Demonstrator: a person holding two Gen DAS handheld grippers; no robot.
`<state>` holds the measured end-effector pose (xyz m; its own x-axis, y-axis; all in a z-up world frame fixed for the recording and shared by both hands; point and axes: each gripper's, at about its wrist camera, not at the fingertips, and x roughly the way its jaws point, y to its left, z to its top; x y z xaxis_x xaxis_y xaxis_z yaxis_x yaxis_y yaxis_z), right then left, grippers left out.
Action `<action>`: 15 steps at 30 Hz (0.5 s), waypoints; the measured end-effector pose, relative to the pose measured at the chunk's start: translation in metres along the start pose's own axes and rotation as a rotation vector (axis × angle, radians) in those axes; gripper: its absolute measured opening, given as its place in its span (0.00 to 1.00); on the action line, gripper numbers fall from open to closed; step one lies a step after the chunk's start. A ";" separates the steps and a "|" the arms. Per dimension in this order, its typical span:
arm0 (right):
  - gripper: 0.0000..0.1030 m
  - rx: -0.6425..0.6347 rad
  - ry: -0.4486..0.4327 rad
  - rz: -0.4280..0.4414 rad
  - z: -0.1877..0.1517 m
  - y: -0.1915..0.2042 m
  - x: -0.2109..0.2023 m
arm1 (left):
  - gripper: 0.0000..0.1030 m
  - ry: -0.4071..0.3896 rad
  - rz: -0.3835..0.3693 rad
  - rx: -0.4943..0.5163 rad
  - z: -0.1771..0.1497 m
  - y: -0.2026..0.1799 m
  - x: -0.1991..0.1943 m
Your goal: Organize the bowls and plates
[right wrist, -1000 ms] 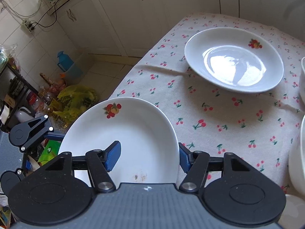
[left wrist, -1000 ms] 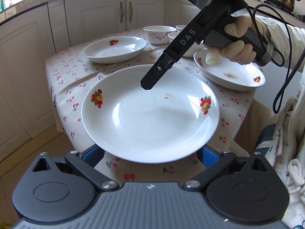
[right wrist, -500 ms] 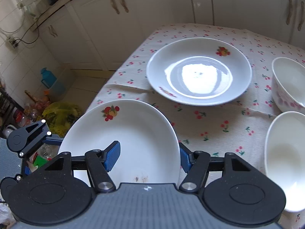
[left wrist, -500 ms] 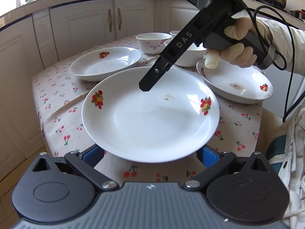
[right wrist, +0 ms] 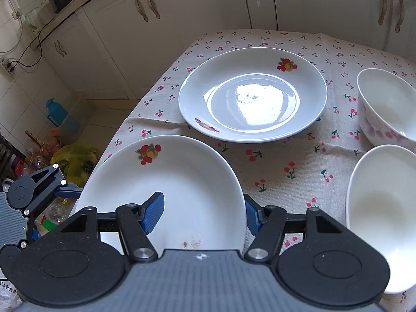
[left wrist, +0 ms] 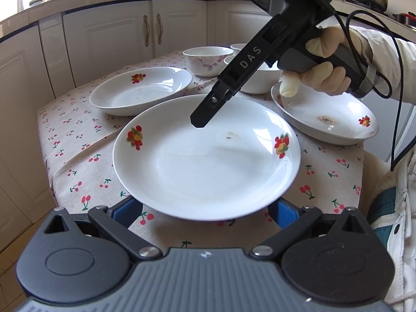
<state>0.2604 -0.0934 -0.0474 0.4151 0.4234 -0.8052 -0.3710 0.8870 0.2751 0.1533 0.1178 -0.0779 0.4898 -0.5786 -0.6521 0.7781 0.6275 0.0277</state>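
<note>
A white plate [left wrist: 208, 161] with red fruit motifs and a small brown stain hangs above the table's near edge, held from two sides. My left gripper [left wrist: 205, 208] is shut on its near rim, with the blue pads [left wrist: 127, 208] showing at either side under the plate. My right gripper [left wrist: 200, 122], held by a gloved hand, comes down on the far rim. In the right wrist view my right gripper [right wrist: 202, 215] is shut on the same plate [right wrist: 182, 182], one pad [right wrist: 153, 213] inside the dish and the other outside the rim.
On the cherry-print tablecloth [right wrist: 286, 166] lie a second plate [right wrist: 252, 96] and a stained third plate [left wrist: 325, 119]. Two bowls [right wrist: 384, 104] [right wrist: 382, 208] stand at the right. White cabinets ring the table. Bags and a blue jug [right wrist: 56, 109] clutter the floor on the left.
Both grippers have carried the plate together further over the table. The second plate and the bowls have slid toward the middle of the right wrist view. Both grips look the same.
</note>
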 end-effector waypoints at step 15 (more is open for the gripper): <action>0.91 -0.012 -0.039 0.042 -0.002 0.006 -0.006 | 0.98 -0.002 0.010 -0.032 -0.001 -0.003 -0.009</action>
<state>0.2541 -0.0913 -0.0418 0.4304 0.4676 -0.7721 -0.3991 0.8658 0.3019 0.1463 0.1212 -0.0725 0.4980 -0.5733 -0.6507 0.7603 0.6495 0.0096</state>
